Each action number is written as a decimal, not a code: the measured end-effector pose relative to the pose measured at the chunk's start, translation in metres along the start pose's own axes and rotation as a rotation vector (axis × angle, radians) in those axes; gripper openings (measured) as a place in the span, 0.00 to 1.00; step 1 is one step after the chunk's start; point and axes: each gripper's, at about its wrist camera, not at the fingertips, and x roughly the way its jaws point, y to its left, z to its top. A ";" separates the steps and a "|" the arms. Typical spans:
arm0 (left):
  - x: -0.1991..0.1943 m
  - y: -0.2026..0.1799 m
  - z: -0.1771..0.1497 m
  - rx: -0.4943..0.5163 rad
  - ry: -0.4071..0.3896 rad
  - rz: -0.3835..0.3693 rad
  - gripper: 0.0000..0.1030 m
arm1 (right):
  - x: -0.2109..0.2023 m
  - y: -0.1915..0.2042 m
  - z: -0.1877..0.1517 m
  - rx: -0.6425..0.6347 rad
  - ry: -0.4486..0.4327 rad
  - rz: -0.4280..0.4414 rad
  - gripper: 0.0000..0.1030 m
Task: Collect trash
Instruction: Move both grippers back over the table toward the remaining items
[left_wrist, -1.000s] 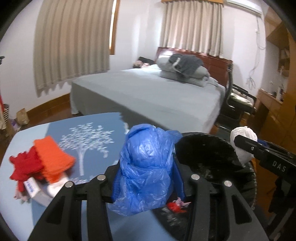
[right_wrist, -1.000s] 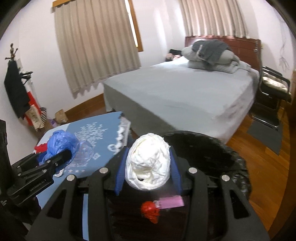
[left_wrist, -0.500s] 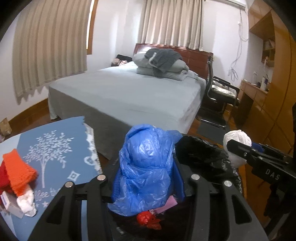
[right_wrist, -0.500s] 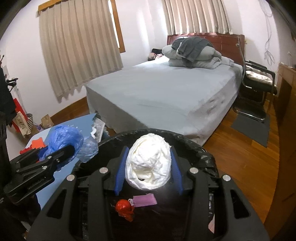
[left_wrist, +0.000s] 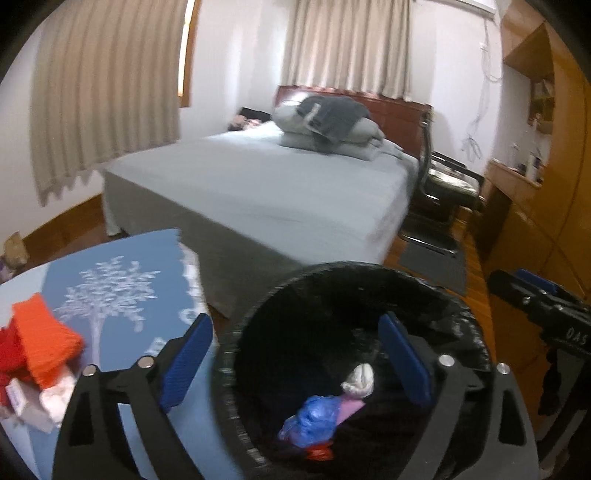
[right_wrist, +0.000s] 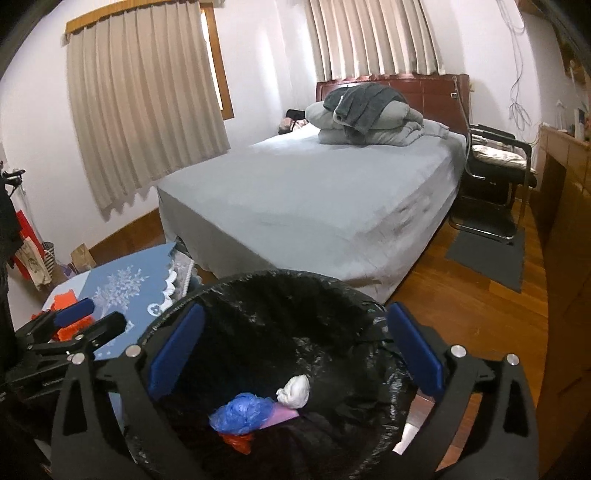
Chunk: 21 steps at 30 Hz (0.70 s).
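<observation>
Your right gripper hangs over the bin lined with a black bag, its jaws having just swung wide with nothing left between the blue pads. Down in the bin's bottom you can see the white wad lying just beside the blue plastic bag, with a pink scrap between them and a red scrap at the blue bag's near edge. Your left gripper shows at the left, over the blue cloth by the bin's left rim, its jaws also apart.
</observation>
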 end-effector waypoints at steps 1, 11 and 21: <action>-0.005 0.006 -0.001 -0.004 -0.005 0.020 0.89 | -0.001 0.005 0.000 -0.001 0.000 0.010 0.94; -0.055 0.071 -0.023 -0.048 -0.048 0.249 0.90 | 0.011 0.073 -0.002 -0.040 0.023 0.136 0.94; -0.085 0.143 -0.058 -0.127 -0.030 0.433 0.90 | 0.037 0.156 -0.012 -0.123 0.072 0.255 0.94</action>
